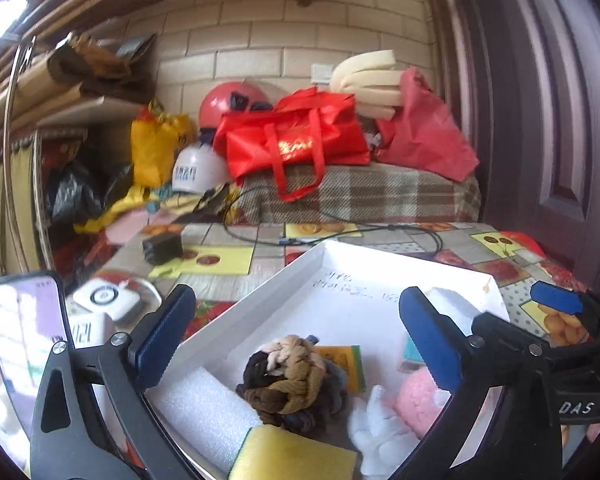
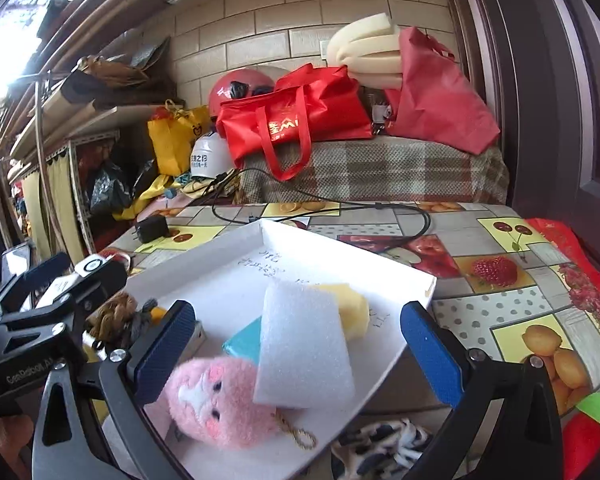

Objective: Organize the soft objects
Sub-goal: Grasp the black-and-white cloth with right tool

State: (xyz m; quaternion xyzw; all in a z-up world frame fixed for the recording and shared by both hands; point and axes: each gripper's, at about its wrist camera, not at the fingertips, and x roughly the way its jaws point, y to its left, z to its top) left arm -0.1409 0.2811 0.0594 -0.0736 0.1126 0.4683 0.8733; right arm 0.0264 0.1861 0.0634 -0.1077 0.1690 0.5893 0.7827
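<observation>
A shallow white tray [image 1: 340, 264] [image 2: 236, 248] lies on the fruit-print tablecloth. In the left wrist view it holds a brown braided yarn bundle [image 1: 288, 380], a white foam roll [image 1: 204, 412], a yellow sponge [image 1: 292, 460], a pink plush [image 1: 416, 404] and a white plush piece [image 1: 380, 432]. My left gripper [image 1: 296, 332] is open and empty above them. In the right wrist view a white foam block [image 2: 304, 348] leans on the pink plush [image 2: 220, 404], with a yellow sponge [image 2: 352, 312] behind. My right gripper [image 2: 296, 340] is open and empty around them. A black-and-white knit piece [image 2: 384, 448] lies outside the tray.
A phone [image 1: 24, 328] and a white device [image 1: 108, 296] lie left of the tray. A black charger [image 2: 152, 228] and cable [image 2: 380, 208] lie behind it. Red bags [image 2: 296, 120], helmets and foam pile on a plaid-covered bench at the back. A door stands right.
</observation>
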